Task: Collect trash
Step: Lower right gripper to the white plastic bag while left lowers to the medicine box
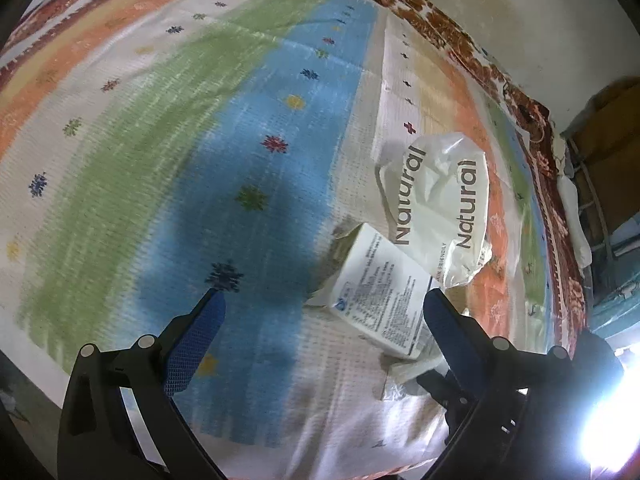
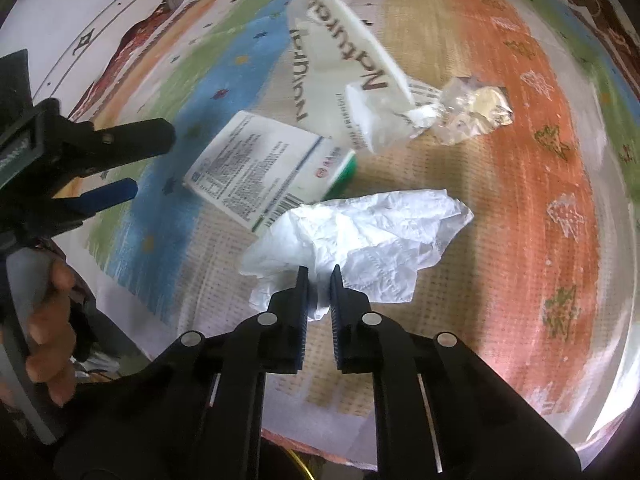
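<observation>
Left gripper [image 1: 324,302], seen from the left wrist camera, has its jaws spread wide with nothing pressed between the blue pads. It hangs over a striped mat [image 1: 168,128] of green, blue, white and orange bands. A white printed carton [image 1: 378,298] lies on the mat near the right-hand finger, partly hidden by it. Beyond the carton lies a white bag marked "Natural" [image 1: 438,204]. Strong glare fills the lower right corner.

Right gripper [image 2: 319,274], seen from the right wrist camera, is clamped on the near edge of a crumpled white paper [image 2: 368,236], its pads nearly together with the sheet pinched between them. The paper rests on the mat, touching the carton [image 2: 260,168] behind it. The bag [image 2: 340,60] lies further back, beside a crumpled clear wrapper [image 2: 474,110]. At the left edge, the left gripper [image 2: 152,164] stands open, held by a hand [image 2: 52,328].
</observation>
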